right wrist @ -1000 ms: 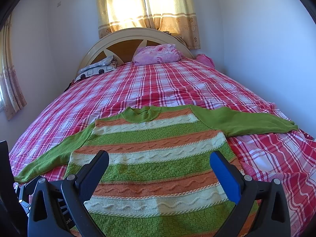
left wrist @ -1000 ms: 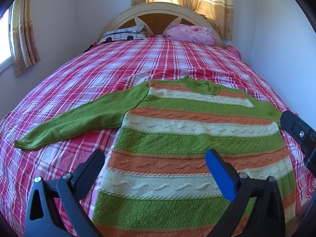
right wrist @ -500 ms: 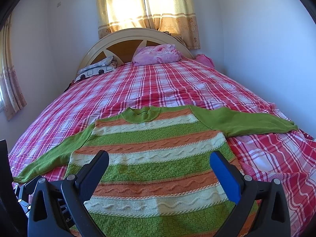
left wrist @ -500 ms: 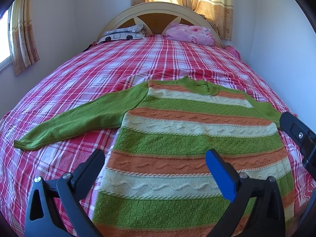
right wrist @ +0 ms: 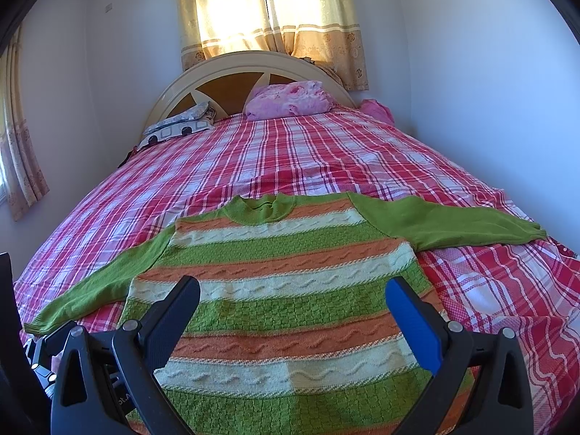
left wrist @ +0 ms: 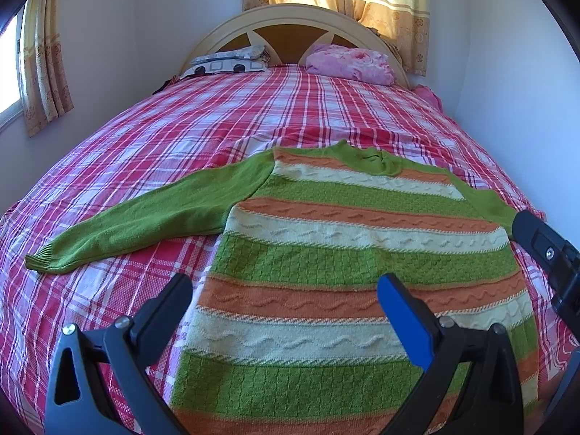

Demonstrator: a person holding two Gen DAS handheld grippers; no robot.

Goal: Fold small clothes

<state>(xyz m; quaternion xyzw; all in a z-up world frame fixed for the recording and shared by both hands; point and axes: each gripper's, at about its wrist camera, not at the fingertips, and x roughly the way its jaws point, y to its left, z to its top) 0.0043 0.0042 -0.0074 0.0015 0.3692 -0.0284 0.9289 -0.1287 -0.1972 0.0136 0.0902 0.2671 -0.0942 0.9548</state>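
While both jaws gape wide — left gripper [left wrist: 284, 299], right gripper [right wrist: 293, 299] — striped sweater [left wrist: 355, 253] flat below, ungripped.

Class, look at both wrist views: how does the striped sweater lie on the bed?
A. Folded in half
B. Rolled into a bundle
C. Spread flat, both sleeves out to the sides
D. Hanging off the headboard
C: the sweater lies flat on the bed, with one sleeve stretched left and the other sleeve right.
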